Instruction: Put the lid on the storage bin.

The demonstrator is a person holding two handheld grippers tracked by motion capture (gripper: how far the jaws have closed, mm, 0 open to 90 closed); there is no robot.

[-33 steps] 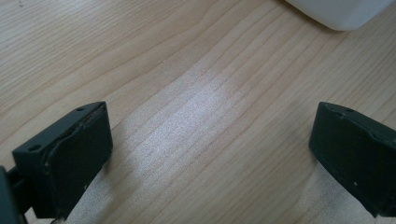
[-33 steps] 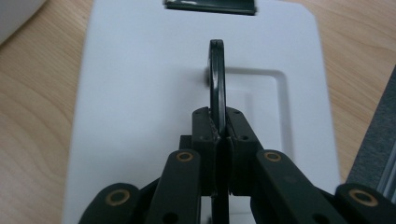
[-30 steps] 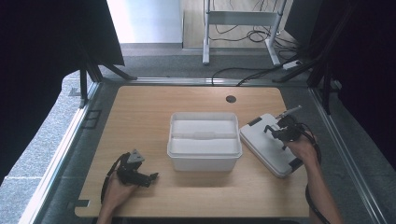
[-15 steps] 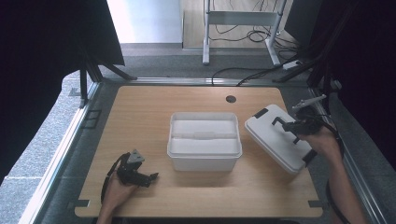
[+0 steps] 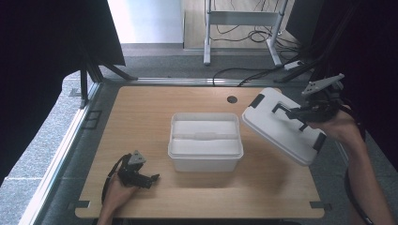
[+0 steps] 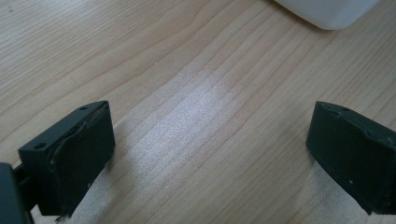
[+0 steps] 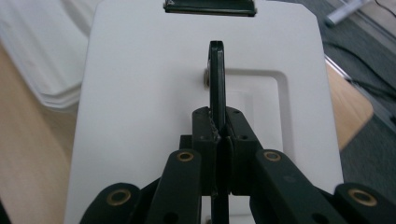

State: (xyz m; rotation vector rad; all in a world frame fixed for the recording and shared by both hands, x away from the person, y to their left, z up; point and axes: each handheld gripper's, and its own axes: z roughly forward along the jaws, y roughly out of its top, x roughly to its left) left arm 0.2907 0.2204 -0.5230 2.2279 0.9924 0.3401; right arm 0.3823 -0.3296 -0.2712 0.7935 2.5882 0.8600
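Observation:
A white box lid (image 5: 281,131) with black latches hangs tilted in the air over the table's right side, to the right of the open white box (image 5: 205,140). My right gripper (image 5: 292,112) is shut on the lid's black handle (image 7: 217,88), which stands upright between the pads of that right gripper (image 7: 218,133). In the right gripper view the white lid (image 7: 140,102) lies below the jaws, and the box (image 7: 42,60) shows at the left. My left gripper (image 5: 151,179) rests on the table near the front left. Its jaws (image 6: 205,154) stand wide open over bare wood.
The wooden table (image 5: 141,117) has a round cable hole (image 5: 232,99) at the back. A corner of the white box (image 6: 327,11) shows at the top of the left gripper view. A metal stand and cables (image 5: 244,35) are on the floor behind the table.
The right gripper has lifted the lid off the table, up and toward the back right, and the lid now hangs tilted. The left gripper has stayed in place.

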